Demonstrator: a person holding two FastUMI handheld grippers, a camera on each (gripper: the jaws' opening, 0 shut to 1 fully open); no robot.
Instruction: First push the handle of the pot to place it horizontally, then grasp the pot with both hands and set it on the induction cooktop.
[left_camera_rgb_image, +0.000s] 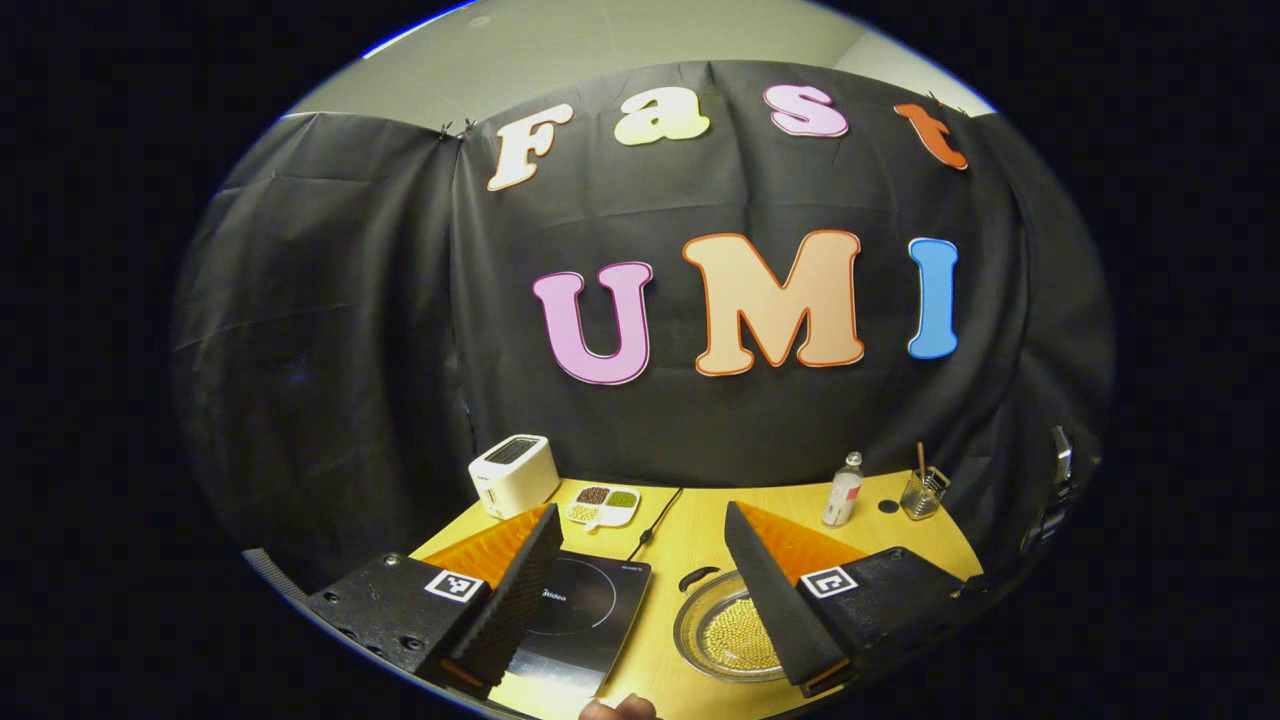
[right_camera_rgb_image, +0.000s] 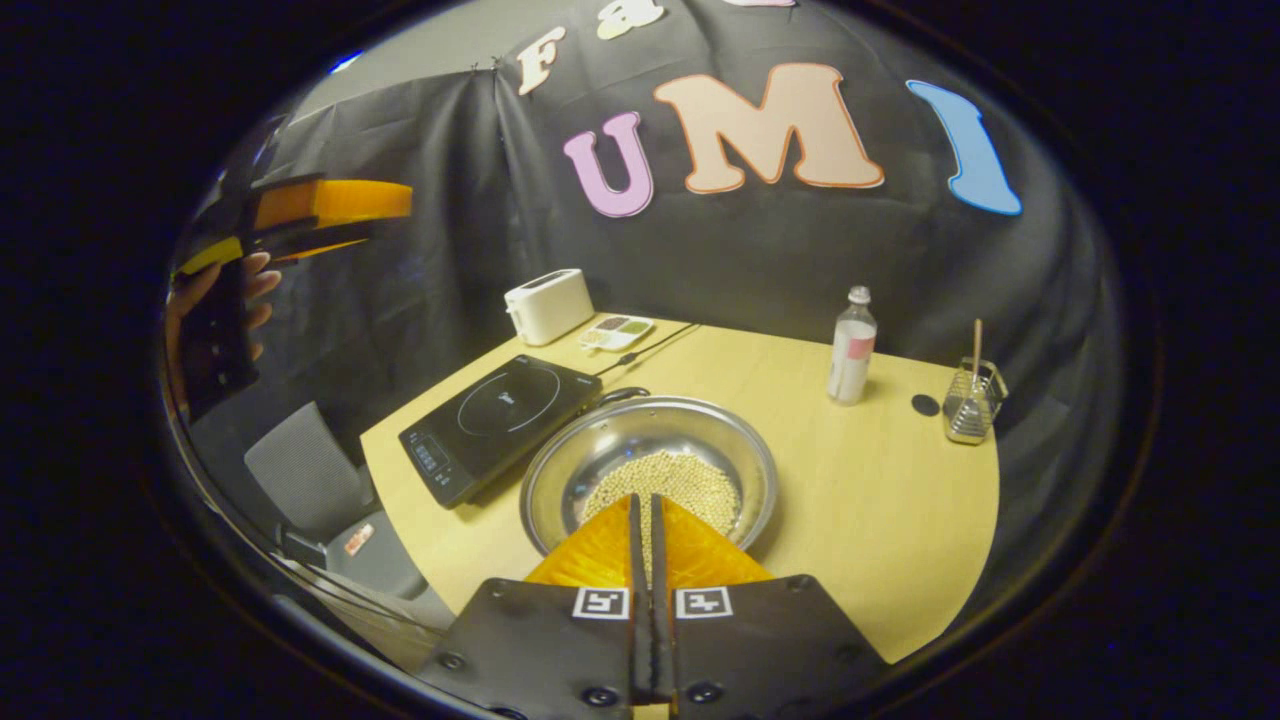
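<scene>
The pot (right_camera_rgb_image: 650, 472) is sitting on the yellow table (right_camera_rgb_image: 880, 520), just beside the induction cooktop (right_camera_rgb_image: 500, 415) and on its right in the right gripper view — a wide, shallow metal pan with a heap of small pale beads (right_camera_rgb_image: 665, 485) lying in its bottom. Its dark loop handle (right_camera_rgb_image: 622, 395) is showing at the far rim, close to the cooktop's corner; whether it is standing up or lying flat is hard to tell. Judging by the polished metal and thin rim, the pan is likely stiff but slippery, and the loose beads are probably adding weight that would roll if it tips, so opposite points of the rim look like the places to grip, keeping it level. The right gripper (right_camera_rgb_image: 645, 520) is hovering above the pan's near rim with its fingers pressed together, holding nothing. The left gripper (left_camera_rgb_image: 640, 590) is hanging higher, fingers spread wide and empty, with cooktop and pot lying below between them. Farther back — along the wall — a white toaster (right_camera_rgb_image: 548, 305), a divided dish (right_camera_rgb_image: 617, 331), a bottle (right_camera_rgb_image: 852, 358) and a wire holder (right_camera_rgb_image: 972, 402) are standing well apart from the pan.
</scene>
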